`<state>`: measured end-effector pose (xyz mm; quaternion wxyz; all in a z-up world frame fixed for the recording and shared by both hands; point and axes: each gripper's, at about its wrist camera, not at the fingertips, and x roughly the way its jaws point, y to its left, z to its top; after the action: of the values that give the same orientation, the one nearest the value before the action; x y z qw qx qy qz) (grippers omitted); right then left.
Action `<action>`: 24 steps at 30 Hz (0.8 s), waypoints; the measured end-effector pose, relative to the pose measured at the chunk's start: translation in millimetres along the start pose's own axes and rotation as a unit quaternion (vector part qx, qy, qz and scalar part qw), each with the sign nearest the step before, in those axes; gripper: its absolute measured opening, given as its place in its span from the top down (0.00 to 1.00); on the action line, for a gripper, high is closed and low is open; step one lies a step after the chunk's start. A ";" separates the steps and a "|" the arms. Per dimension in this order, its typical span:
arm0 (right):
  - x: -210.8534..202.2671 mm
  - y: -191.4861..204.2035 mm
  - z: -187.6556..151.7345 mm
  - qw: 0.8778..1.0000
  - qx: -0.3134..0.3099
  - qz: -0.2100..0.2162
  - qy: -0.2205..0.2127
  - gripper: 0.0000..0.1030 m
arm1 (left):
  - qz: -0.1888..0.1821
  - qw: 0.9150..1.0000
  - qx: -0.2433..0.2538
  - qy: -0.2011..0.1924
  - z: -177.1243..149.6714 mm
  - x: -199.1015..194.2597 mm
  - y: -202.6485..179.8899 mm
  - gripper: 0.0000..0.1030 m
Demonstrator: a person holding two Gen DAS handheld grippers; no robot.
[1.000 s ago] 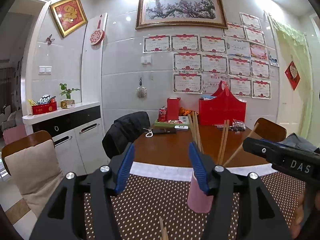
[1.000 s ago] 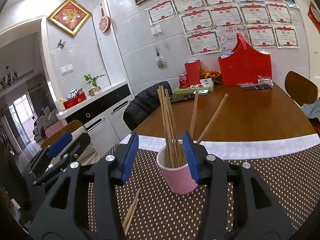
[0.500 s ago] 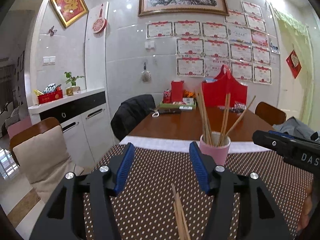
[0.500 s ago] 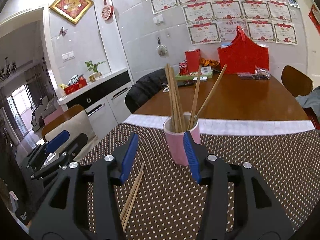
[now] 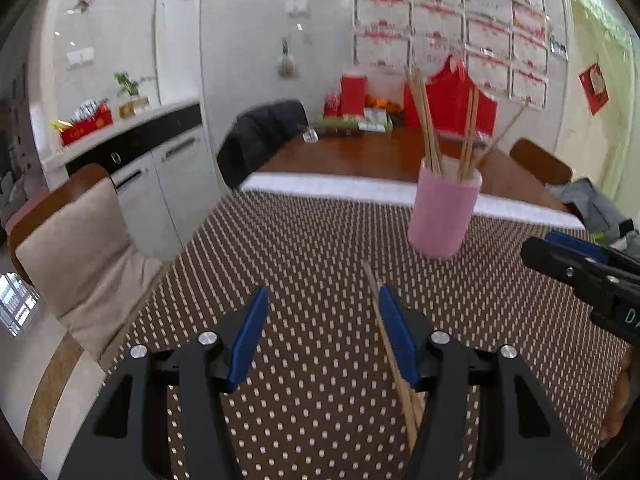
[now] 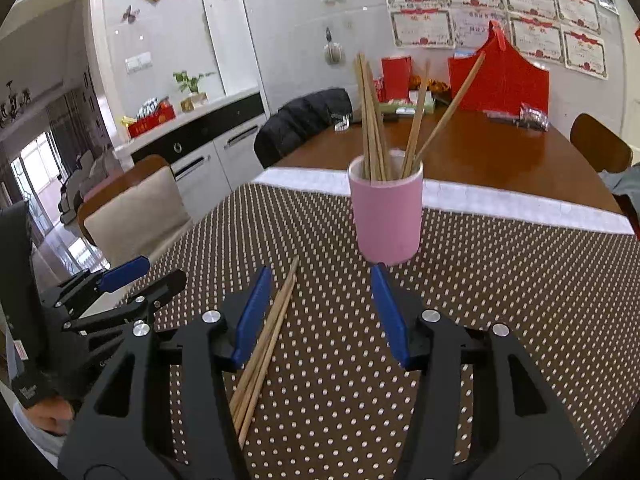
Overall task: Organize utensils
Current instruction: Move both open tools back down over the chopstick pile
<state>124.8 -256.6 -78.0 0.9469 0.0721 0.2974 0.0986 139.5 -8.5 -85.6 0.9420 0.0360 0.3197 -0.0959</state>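
Pink cup (image 6: pixel 387 216) of upright chopsticks (image 6: pixel 374 120) on dotted mat (image 6: pixel 520 280); loose chopsticks (image 6: pixel 266 344) flat nearby; left gripper (image 5: pixel 320 304) fingers apart, empty; right gripper (image 6: pixel 322 280) jaws opening, empty.

Your open ground is the dotted placemat (image 6: pixel 500 280): bare to the right of the pink cup (image 6: pixel 386 216) and across the near stretch ahead of the right gripper (image 6: pixel 322 312), whose jaws are opening with nothing between them.

Obstacles: the cup stands upright mid-mat, and its chopsticks (image 6: pixel 374 120) fan out above the rim, so any pass over it meets sticks leaning left and right.

Loose chopsticks (image 6: pixel 264 344) lie flat on the mat, just beside your right gripper's left finger.

The left gripper (image 6: pixel 120 280) hangs at the mat's left edge, well apart from the cup.

Beyond the mat, bare wooden table (image 6: pixel 500 148) runs back to the red bag (image 6: pixel 500 76).
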 end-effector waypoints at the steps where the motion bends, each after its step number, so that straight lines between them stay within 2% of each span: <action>1: 2.3 0.9 -3.6 1.000 -0.001 -0.001 0.005 0.49 | -0.005 1.000 0.001 0.012 -4.4 3.3 0.4 0.44; 6: 16.7 0.5 -23.4 0.999 0.006 -0.005 0.034 0.48 | -0.053 0.996 0.015 0.067 -22.0 21.1 -6.8 0.44; 11: 25.9 -3.8 -36.6 0.998 0.015 -0.009 0.053 0.48 | -0.069 0.992 0.036 0.101 -37.0 38.1 -22.0 0.44; 18: 33.4 -4.8 -45.8 0.997 0.016 -0.008 0.069 0.47 | -0.065 0.987 0.064 0.131 -47.0 57.8 -35.6 0.44; 24: 40.0 -5.4 -47.6 0.997 0.017 -0.005 0.077 0.47 | -0.063 0.987 0.047 0.139 -46.2 59.5 -25.1 0.44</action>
<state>130.2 -248.9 -139.6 0.9204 0.0785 0.3714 0.0940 153.2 -36.5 -158.6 0.8779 0.0725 0.4440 -0.1639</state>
